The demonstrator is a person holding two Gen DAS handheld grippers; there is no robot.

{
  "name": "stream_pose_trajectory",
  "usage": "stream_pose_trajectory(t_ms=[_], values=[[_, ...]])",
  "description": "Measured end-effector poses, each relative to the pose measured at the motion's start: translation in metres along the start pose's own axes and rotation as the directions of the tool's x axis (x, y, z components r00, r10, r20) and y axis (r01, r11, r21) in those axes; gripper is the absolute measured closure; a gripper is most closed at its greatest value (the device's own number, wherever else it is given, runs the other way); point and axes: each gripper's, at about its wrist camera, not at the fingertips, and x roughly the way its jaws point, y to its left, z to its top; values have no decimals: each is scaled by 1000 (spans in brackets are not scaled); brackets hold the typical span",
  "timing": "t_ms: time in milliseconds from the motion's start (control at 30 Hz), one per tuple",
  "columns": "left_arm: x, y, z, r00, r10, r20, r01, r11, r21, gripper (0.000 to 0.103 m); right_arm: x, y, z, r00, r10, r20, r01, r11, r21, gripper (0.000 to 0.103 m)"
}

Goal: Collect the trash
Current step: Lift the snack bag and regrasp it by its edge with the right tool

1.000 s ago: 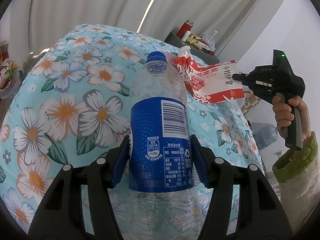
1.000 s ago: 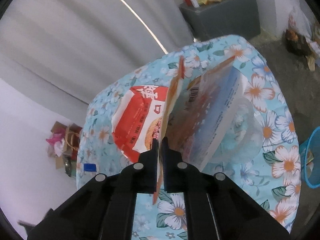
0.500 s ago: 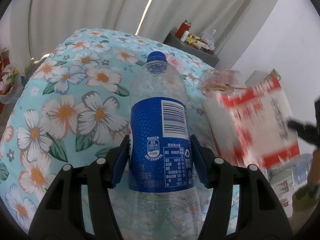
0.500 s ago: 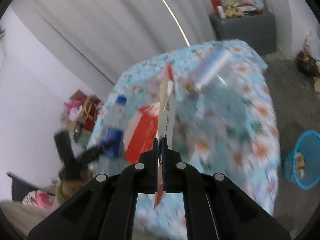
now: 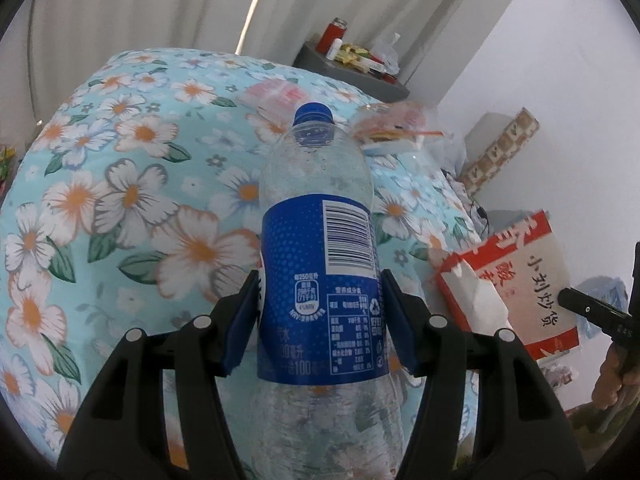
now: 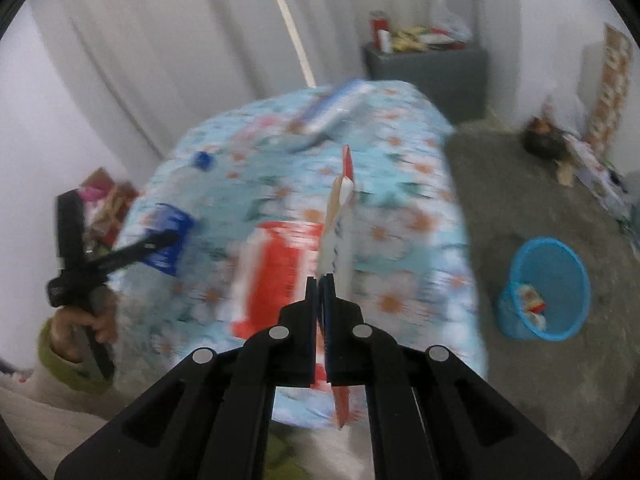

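Note:
My left gripper (image 5: 320, 316) is shut on an empty clear plastic bottle (image 5: 320, 240) with a blue label and blue cap, held above the floral table. It also shows in the right wrist view (image 6: 168, 240), blurred. My right gripper (image 6: 320, 284) is shut on the flap of a red and white snack box (image 6: 280, 276), held off the table's near side. The box also shows at the right in the left wrist view (image 5: 520, 280). A blue trash basket (image 6: 546, 288) with some wrappers in it stands on the floor to the right.
The table with its light-blue floral cloth (image 5: 132, 200) carries a clear plastic wrapper (image 5: 384, 128) and a pink packet (image 5: 276, 96) at its far side. A grey cabinet (image 6: 432, 68) with bottles and snacks stands by the curtain. Trash lies on the floor (image 6: 560, 148) by the wall.
My right gripper has swung the snack box off the table to the right and down; the blue basket has come into its view. The left gripper still holds the bottle, shifted slightly.

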Motion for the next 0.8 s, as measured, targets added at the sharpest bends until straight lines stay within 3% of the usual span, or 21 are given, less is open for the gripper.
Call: stream_pose_trajectory(t_ms=[167,300,400,433,500,667,800], values=[[6,-4,-5,1000,10,-21,-10,1000,3,47,32,22,-1,987,162,-11,-162,987,16,94],[7,-5,-6,1000,6,-29,-6,1000,3,46,59,33,-3,959,281,-38,-279,959,42,93],[8,-3,-5,999,-3,-32,3,1000,-2,46,84,34,-6,927,366,-84,-358,928,101,91],[7,-2,-5,999,-7,-33,7,1000,-6,45,87,36,-8,920,383,-87,-373,921,113,90],[5,-1,-5,999,-44,-28,43,999,-20,33,95,37,-11,912,397,-101,-384,915,127,87],[-11,-12,-6,994,-109,31,109,994,1,32,103,32,-17,898,427,-104,-408,898,163,87],[-15,-41,-4,982,-185,36,181,979,92,32,102,29,-20,891,445,-89,-426,888,174,86]])
